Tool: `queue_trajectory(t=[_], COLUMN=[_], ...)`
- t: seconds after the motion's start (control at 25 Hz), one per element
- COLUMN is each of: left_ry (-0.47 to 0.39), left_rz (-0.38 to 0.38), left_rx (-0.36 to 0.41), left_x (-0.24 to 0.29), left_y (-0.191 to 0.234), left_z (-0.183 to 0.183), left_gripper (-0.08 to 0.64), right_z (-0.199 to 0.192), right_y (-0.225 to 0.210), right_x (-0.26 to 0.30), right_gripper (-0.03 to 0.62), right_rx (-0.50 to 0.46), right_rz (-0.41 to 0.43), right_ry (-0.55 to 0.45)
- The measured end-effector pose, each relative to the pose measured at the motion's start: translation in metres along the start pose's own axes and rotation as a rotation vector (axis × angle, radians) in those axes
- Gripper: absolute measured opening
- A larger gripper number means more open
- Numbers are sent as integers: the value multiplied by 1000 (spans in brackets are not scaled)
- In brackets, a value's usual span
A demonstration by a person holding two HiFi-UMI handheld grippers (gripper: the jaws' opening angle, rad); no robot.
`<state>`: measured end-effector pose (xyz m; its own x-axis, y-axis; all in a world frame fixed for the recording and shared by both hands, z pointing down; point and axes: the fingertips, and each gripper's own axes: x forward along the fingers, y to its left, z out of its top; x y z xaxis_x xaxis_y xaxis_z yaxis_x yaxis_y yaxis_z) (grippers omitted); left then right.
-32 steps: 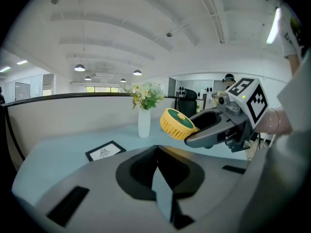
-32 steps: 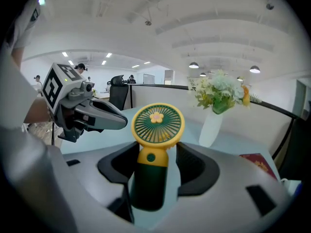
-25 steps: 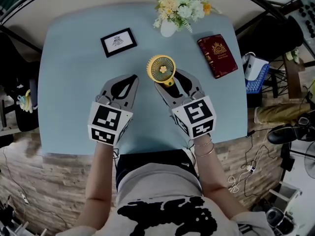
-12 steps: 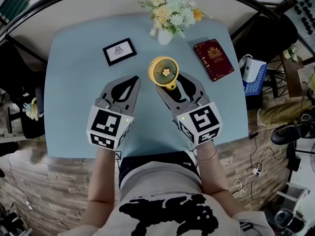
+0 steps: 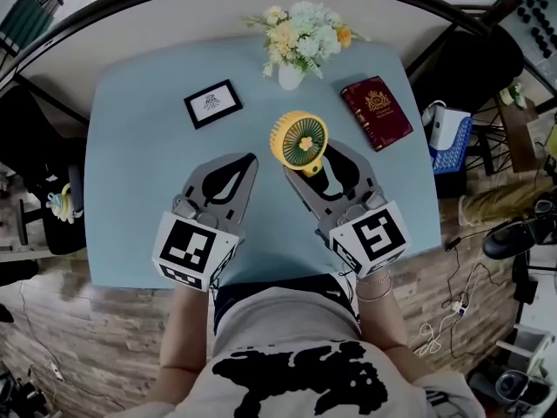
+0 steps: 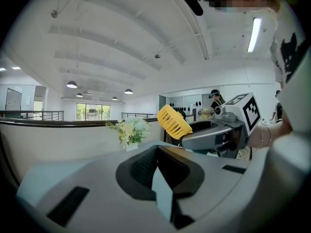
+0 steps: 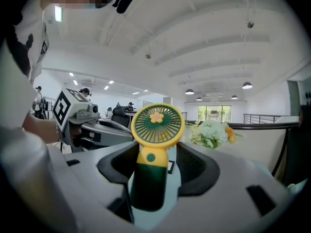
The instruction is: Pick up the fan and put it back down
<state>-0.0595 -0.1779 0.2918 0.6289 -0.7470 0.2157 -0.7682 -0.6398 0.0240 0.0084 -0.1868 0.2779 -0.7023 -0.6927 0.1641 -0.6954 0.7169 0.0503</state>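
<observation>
two claws hover over the blue bench (image 5: 130,190), and only one of them works. the right claw (image 5: 309,159) grips the fan (image 5: 300,138) by its dark green handle, its jaws partway in because the handle fills the gap. the yellow grille stands upright above the pads. we judge the low grip to be deliberate: it leaves the round head free and keeps the base pointing down, ready to stand again. seen from the left gripper view, the fan sits above the bench line against the room behind, so we take it to be clear of the surface. the left claw (image 5: 248,158) is pinched together on nothing and waits just beside the fan, on its left.

room is generous. a bare stretch of bench lies under and around the fan. the framed picture (image 5: 213,103) lies off to the left and the vase of flowers (image 5: 291,72) stands beyond. the red book (image 5: 376,111) lies to the right, nearest of the three but apart. the near edge of the bench runs under our wrists, so a straight lowering should land well inside it.
</observation>
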Motion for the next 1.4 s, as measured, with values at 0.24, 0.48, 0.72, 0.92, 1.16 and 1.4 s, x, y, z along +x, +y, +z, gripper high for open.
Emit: queue_trajectory(t=[0.24, 0.48, 0.72, 0.92, 1.16, 1.4], left_ry=[1, 42, 68, 67, 65, 76], left_rz=[-6, 1, -11, -20, -16, -30], left_rx=[11, -1, -18, -22, -24, -25], left_x=[4, 5, 6, 5, 5, 5], left_y=[1, 3, 0, -2, -3, -5], left_z=[-1, -19, -29, -30, -32, -34], left_gripper=[12, 12, 12, 12, 12, 12], right_z=[4, -11, -24, -28, -30, -31], right_y=[-7, -3, 2, 2, 1, 5], right_x=[-6, -6, -7, -7, -8, -9], right_gripper=[242, 242, 242, 242, 242, 242], right_rx=[-15, 6, 14, 15, 26, 33], right_rz=[-12, -4, 15, 11, 7, 22], right_ry=[-40, -18, 1, 18, 25, 28])
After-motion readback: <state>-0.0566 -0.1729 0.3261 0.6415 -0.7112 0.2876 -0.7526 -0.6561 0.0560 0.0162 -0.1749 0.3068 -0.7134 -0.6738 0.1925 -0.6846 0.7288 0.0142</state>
